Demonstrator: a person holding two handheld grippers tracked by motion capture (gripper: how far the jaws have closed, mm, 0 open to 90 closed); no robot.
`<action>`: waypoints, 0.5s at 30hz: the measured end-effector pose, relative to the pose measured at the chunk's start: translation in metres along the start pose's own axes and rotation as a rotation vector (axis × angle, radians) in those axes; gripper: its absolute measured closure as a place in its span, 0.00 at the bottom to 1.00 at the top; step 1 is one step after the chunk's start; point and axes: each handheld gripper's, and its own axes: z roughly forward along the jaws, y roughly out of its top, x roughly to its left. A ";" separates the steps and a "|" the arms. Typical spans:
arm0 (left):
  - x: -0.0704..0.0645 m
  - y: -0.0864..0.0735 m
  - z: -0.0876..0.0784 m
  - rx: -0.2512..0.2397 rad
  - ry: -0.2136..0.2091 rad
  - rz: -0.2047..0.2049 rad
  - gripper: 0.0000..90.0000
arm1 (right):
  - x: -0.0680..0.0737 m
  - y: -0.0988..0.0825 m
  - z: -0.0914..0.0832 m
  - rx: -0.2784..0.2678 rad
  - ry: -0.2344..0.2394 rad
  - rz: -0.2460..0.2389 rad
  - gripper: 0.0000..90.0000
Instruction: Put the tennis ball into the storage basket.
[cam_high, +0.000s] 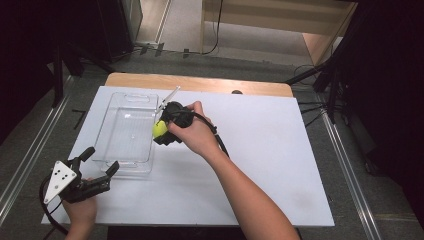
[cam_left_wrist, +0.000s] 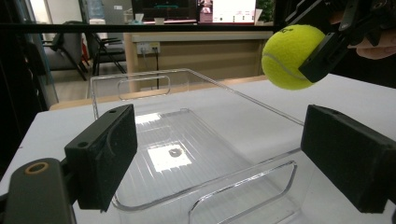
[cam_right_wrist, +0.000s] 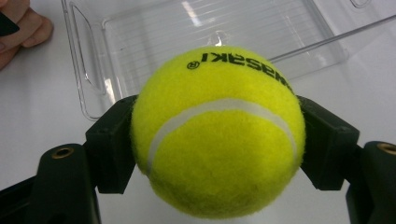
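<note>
A yellow tennis ball (cam_high: 159, 129) (cam_right_wrist: 218, 130) (cam_left_wrist: 288, 56) is clamped between the black jaws of my right gripper (cam_high: 162, 131) (cam_right_wrist: 219, 144), held just above the right rim of a clear plastic tray (cam_high: 127, 131) (cam_left_wrist: 187, 140) (cam_right_wrist: 205, 32). The tray has nothing in it and lies on the white table top (cam_high: 260, 150). My left gripper (cam_high: 100, 161) (cam_left_wrist: 224, 158) rests at the table's near left corner, jaws spread wide, pointing at the tray's near end with nothing between its pads.
A wooden strip (cam_high: 200, 82) edges the table's far side, with a small dark knob (cam_high: 236, 92) on it. Metal rails (cam_high: 350, 165) and black stands flank the table. A cable (cam_high: 220, 140) trails from the right gripper along the forearm.
</note>
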 end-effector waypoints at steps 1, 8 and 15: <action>0.000 0.000 0.000 0.001 -0.002 0.005 0.13 | 0.000 0.001 0.000 -0.002 0.004 -0.006 0.26; 0.000 0.000 0.000 0.002 -0.004 0.004 0.13 | 0.003 0.008 0.002 -0.004 0.008 -0.024 0.26; 0.000 0.000 0.000 0.001 -0.005 0.002 0.13 | 0.006 0.014 0.004 0.000 0.012 -0.027 0.26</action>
